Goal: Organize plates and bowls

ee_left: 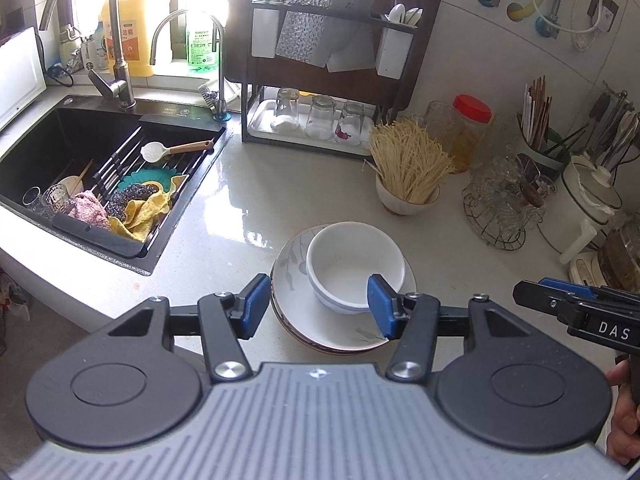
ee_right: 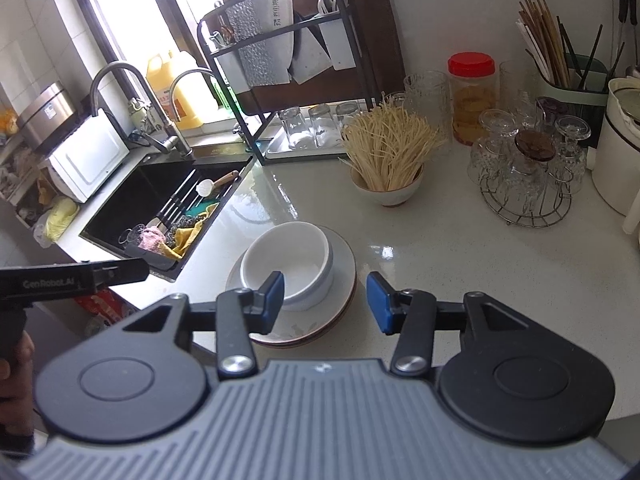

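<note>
White bowls (ee_left: 354,266), 2 nested, sit on stacked plates (ee_left: 320,320) on the bench (ee_left: 240,208). Left hand-held gripper (ee_left: 318,306) gapes wide, empty, the stack right ahead between its fingers. Right hand-held gripper (ee_right: 326,300) is wide too, stack just ahead, slightly left.
</note>
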Demonstrator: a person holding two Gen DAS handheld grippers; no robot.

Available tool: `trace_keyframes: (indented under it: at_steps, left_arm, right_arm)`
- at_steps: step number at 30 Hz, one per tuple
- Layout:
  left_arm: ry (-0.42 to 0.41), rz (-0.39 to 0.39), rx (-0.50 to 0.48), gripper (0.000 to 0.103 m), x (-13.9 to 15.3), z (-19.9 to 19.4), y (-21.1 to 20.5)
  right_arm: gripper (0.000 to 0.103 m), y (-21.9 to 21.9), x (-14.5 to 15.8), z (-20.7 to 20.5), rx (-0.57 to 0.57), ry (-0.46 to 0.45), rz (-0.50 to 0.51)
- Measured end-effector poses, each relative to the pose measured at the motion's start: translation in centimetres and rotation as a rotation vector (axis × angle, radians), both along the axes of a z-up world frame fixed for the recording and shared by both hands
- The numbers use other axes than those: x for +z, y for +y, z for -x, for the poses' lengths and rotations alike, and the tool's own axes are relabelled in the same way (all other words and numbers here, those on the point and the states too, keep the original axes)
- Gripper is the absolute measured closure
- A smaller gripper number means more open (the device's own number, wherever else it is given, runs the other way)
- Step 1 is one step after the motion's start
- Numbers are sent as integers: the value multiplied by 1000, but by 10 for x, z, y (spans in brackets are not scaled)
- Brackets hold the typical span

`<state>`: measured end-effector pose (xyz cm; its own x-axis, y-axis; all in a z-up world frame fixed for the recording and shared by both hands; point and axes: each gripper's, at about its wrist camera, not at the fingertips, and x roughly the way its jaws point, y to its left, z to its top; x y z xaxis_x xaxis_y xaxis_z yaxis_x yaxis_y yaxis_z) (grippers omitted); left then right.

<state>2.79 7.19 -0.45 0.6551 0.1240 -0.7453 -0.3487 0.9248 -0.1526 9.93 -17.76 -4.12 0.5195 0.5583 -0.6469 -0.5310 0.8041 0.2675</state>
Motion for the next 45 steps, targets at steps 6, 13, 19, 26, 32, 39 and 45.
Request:
trace_keyframes:
  at_steps: [6, 13, 19, 26, 32, 39, 45]
  left_arm:
    - [19, 10, -8, 36, -1, -3, -1]
    - [20, 7, 1, 9, 1, -9, -8]
    - [28, -11, 7, 7, 4, -13, -12]
    - [33, -17, 4, 5, 5, -13, -14]
    - [37, -30, -13, 4, 6, -14, -20]
    - [37, -28, -7, 4, 8, -13, -22]
    - [46, -41, -9, 4, 6, -15, -25]
  right_arm:
    - [54, 1, -1, -3, -15, 4, 7]
    - [54, -5, -3, -7, -49, 4, 16]
    - [7, -11, -1, -9, -39, -19, 0]
    - [7, -14, 3, -10, -56, -57, -9]
    - [7, -16, 2, -8, -62, -56, -8]
    - [7, -18, 3, -4, -69, -59, -3]
    - [7, -19, 3, -3, -69, -59, 0]
